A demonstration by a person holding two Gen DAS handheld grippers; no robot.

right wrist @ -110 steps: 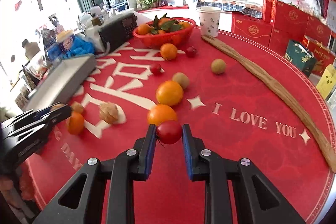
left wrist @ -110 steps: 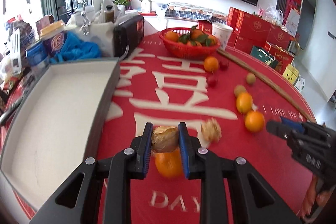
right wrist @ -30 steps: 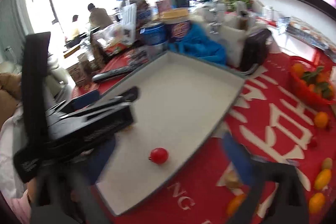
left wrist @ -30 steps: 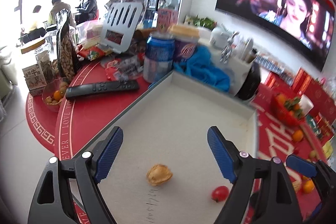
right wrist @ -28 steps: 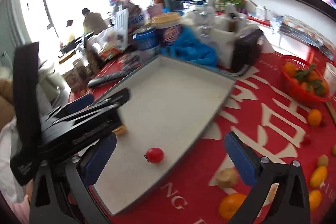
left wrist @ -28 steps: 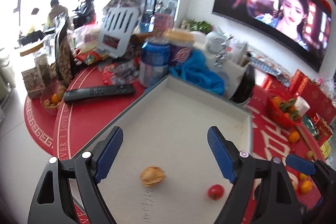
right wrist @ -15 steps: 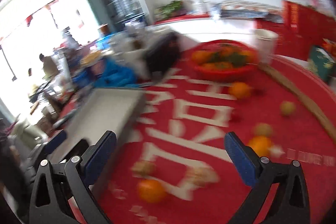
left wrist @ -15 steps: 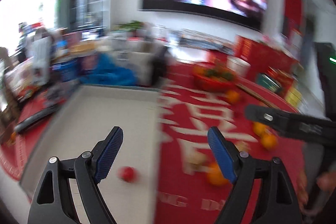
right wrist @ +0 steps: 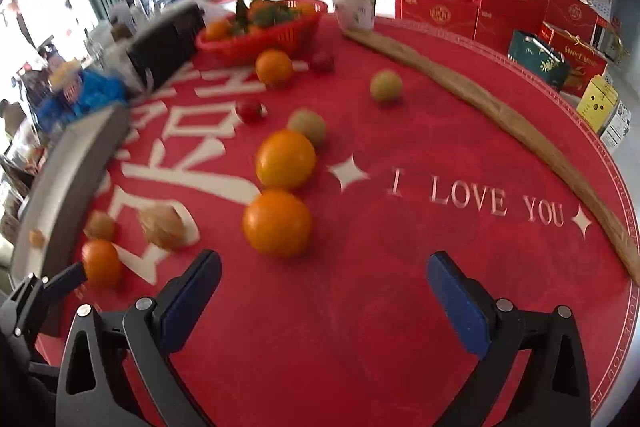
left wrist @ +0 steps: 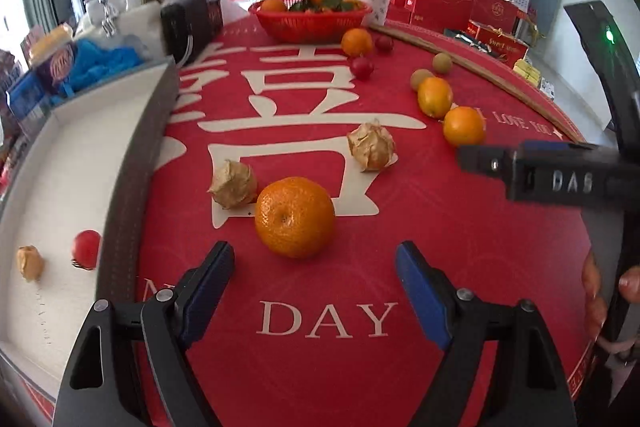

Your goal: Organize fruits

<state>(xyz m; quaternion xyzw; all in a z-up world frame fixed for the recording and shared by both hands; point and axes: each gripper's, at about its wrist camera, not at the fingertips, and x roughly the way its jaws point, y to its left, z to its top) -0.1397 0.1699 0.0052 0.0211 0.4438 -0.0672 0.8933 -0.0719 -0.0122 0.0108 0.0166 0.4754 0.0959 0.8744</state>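
Observation:
My left gripper [left wrist: 316,279] is open and empty, just short of an orange [left wrist: 295,217] on the red table. Two papery husk fruits [left wrist: 234,183] [left wrist: 371,145] lie beyond it. The white tray [left wrist: 132,163] at the left holds a red cherry tomato [left wrist: 86,249] and a husk fruit [left wrist: 29,262]. My right gripper [right wrist: 324,291] is open and empty, near two oranges [right wrist: 277,222] [right wrist: 285,159]. It also shows at the right of the left wrist view [left wrist: 560,169]. Green round fruits [right wrist: 386,86] and a small red fruit [right wrist: 250,110] lie farther back.
A red basket [left wrist: 310,23] of oranges with leaves stands at the back, a paper cup [right wrist: 355,3] beside it. A long wooden strip [right wrist: 500,119] runs along the table's right. A black box [left wrist: 192,23], cans and a blue cloth crowd the left. Red gift boxes stand beyond.
Both grippers have let go of their fruits into the tray, opened wide, and swung right from over the tray to over the loose fruit on the red table.

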